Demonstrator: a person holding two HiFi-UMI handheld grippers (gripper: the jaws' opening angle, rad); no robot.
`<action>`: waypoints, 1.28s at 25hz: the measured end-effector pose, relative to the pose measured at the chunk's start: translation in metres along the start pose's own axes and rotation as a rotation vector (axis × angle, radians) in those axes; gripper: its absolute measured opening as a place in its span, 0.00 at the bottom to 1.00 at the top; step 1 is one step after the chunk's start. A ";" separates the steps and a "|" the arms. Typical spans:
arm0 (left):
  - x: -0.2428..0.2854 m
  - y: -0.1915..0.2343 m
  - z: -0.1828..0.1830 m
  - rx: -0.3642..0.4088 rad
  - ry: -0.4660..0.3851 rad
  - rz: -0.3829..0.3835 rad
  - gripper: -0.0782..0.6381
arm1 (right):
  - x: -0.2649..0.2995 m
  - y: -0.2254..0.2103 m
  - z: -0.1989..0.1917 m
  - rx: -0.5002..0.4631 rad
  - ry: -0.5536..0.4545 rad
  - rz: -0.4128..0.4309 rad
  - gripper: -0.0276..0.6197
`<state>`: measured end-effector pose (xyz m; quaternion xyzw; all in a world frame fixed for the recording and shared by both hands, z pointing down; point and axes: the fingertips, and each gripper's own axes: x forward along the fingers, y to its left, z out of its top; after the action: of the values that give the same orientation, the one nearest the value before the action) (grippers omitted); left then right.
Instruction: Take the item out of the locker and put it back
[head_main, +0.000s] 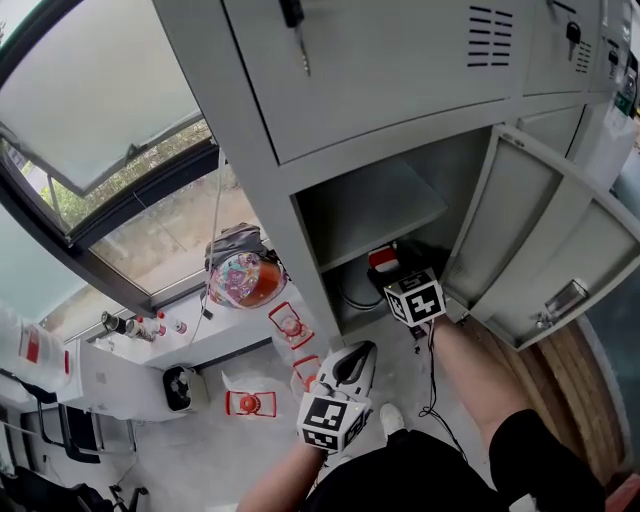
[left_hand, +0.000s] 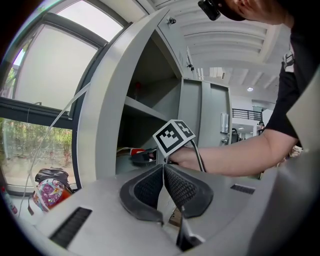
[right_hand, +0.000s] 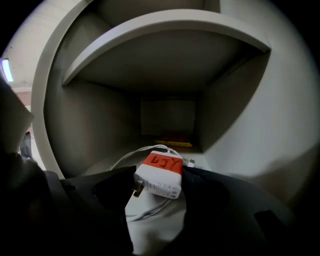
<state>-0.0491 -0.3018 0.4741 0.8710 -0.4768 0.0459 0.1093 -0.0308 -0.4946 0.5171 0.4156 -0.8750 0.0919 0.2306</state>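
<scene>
**Item.** The charger (right_hand: 160, 181) is a small white block with a red top face and metal prongs on its left end. A thin white cable (right_hand: 125, 157) trails from it. It sits in the lower compartment of the locker (head_main: 300, 235), near the front and between the jaws of the right gripper (right_hand: 158, 172).

**Handling.** The charger is probably light and rigid, with a smooth plastic shell that can slip under a weak pinch. Grip it across the flat sides of the block. Do not grip the prongs or the cable. The cable is limp and lies looped behind and under the block, so it may drag or snag on the compartment edge.

**Grippers.** The right gripper pinches the charger, one jaw on each side, with the block tilted. The left gripper (left_hand: 163, 167) is outside the locker, near the person. Its jaws are pressed together with nothing between them.

**Surface.** The compartment floor (right_hand: 156, 230) is pale, smooth metal. A flat yellow-and-red object (right_hand: 172, 143) lies at the far wall, but what it is cannot be told. A shelf (head_main: 380, 205) roofs the space, so headroom is low.

**Room.** The door (head_main: 560, 250) stands open to the right. Left of the locker are a colourful bag (head_main: 245, 275) on the ground and a large window (head_main: 100, 100).
</scene>
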 end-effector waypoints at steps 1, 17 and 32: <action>0.000 0.001 0.000 0.000 0.000 0.001 0.14 | 0.002 0.000 -0.002 -0.006 0.013 -0.001 0.57; 0.003 -0.003 0.002 -0.003 -0.007 -0.006 0.14 | 0.023 0.010 -0.023 -0.150 0.177 0.007 0.57; -0.006 -0.002 0.004 -0.003 -0.013 0.008 0.14 | 0.020 0.011 -0.023 -0.152 0.172 -0.007 0.58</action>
<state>-0.0510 -0.2967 0.4687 0.8691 -0.4811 0.0401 0.1073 -0.0425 -0.4931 0.5471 0.3906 -0.8549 0.0596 0.3362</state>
